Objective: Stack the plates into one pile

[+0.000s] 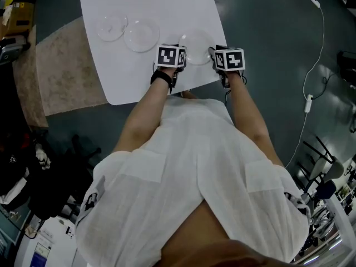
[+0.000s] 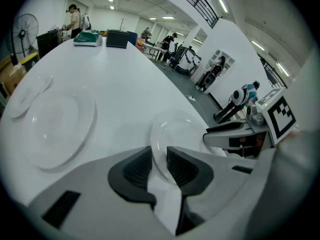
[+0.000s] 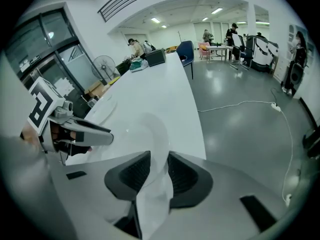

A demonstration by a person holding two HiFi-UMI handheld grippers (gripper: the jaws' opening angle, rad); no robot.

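The near plate [image 1: 197, 46] sat at the table's [image 1: 167, 4] near edge, its left rim pinched in the narrowed left tongs [image 2: 159, 159] and its right rim loose between the wider right tongs [image 3: 159, 170]. Lifted unevenly, the slick clear plate risked tilting and slipping free.

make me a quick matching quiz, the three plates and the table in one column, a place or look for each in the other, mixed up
1 near plate
2 middle plate
3 far plate
4 table

a white, not see-through
b rim between the jaws of left gripper and right gripper
c leftmost in the head view
d between the other two plates

Pairs: 1-b, 2-d, 3-c, 4-a
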